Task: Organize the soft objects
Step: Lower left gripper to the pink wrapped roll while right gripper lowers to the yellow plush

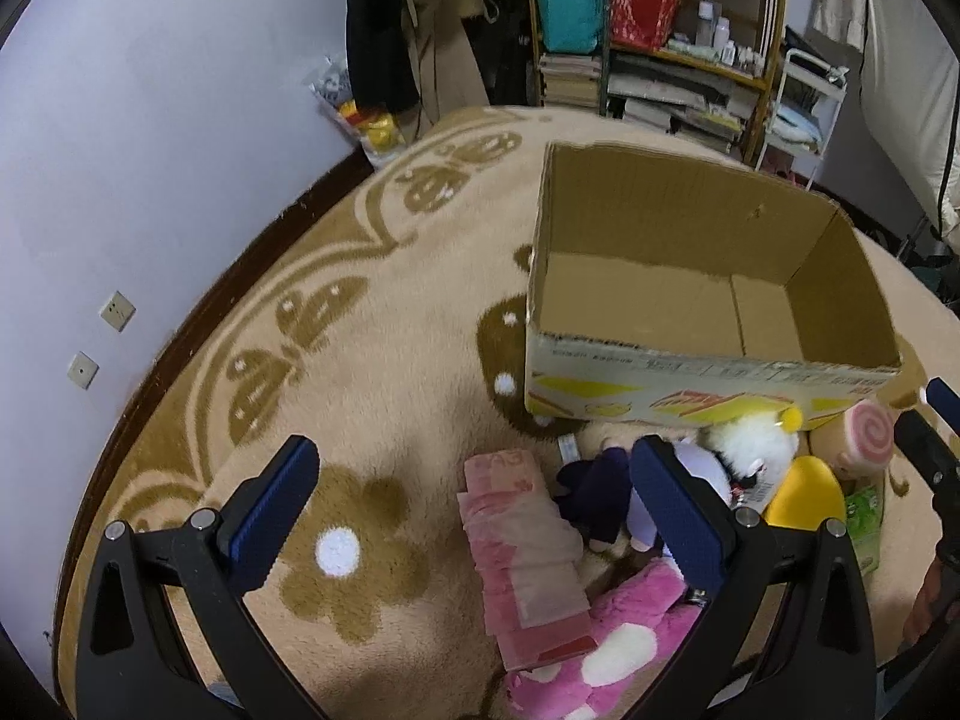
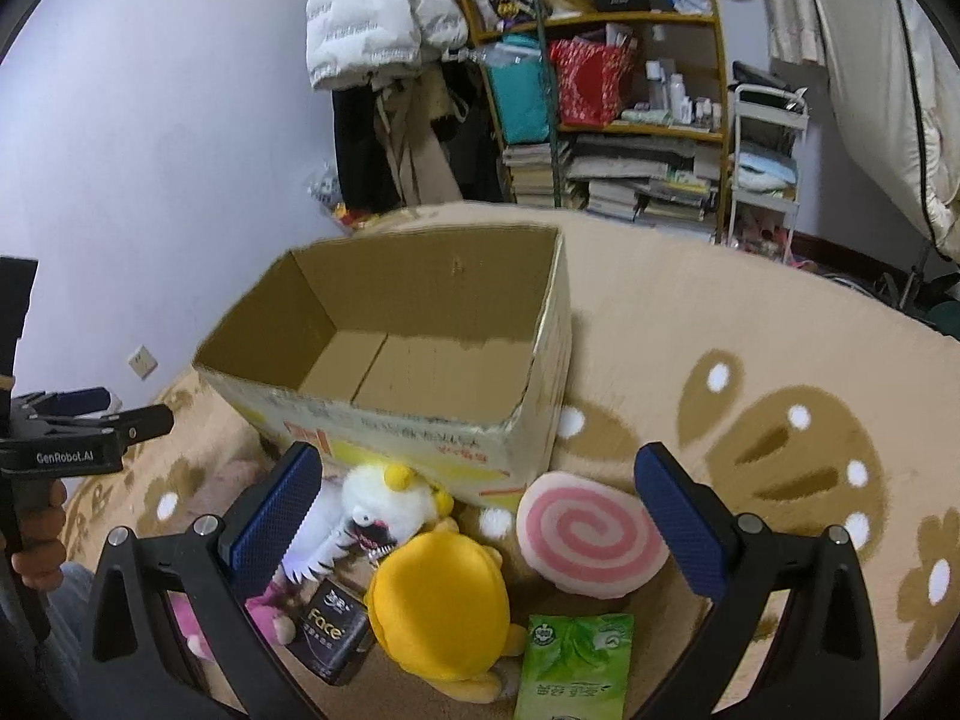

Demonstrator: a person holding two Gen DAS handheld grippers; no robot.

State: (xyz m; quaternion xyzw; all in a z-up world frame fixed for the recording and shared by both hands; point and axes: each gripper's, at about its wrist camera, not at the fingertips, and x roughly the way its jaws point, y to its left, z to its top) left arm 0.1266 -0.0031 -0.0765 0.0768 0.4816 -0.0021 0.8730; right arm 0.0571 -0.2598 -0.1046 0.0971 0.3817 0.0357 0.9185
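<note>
1. Nearest the left wrist camera, the left gripper (image 1: pixel 474 510) is spread wide and grasps nothing; its blue-padded fingers (image 1: pixel 273 510) hang above the soft pile and the carpet.
2. Between those fingers lies a pink tissue pack (image 1: pixel 528 558), resting partly over a pink plush toy (image 1: pixel 606 648).
3. Just beyond sit a dark purple plush (image 1: pixel 594 492) and a white fluffy plush (image 1: pixel 750 444) with a yellow tuft, both close against the front wall of the box.
4. The right gripper (image 2: pixel 477 510) is likewise released, fingers (image 2: pixel 681 516) wide apart and holding nothing, hovering over the same pile.
5. Under it, in the right wrist view: a yellow plush (image 2: pixel 441 600), a round pink-and-white swirl cushion (image 2: pixel 585 531), a green tissue pack (image 2: pixel 573 666) and a black pack (image 2: pixel 333 636) marked "Face".
6. All soft items lie on the carpet, bunched in front of the box; none is inside it.
7. The cardboard box (image 1: pixel 708 228) stands open-topped on the carpet, its visible interior bare, with yellow and red print on its front wall.
8. The beige carpet (image 1: pixel 372 360) carries brown butterfly and flower motifs.
9. Behind: a pale wall (image 1: pixel 150 120) with two sockets, hanging clothes (image 2: pixel 384 18), and a crowded shelf unit (image 2: pixel 630 120) with stacked books.
</note>
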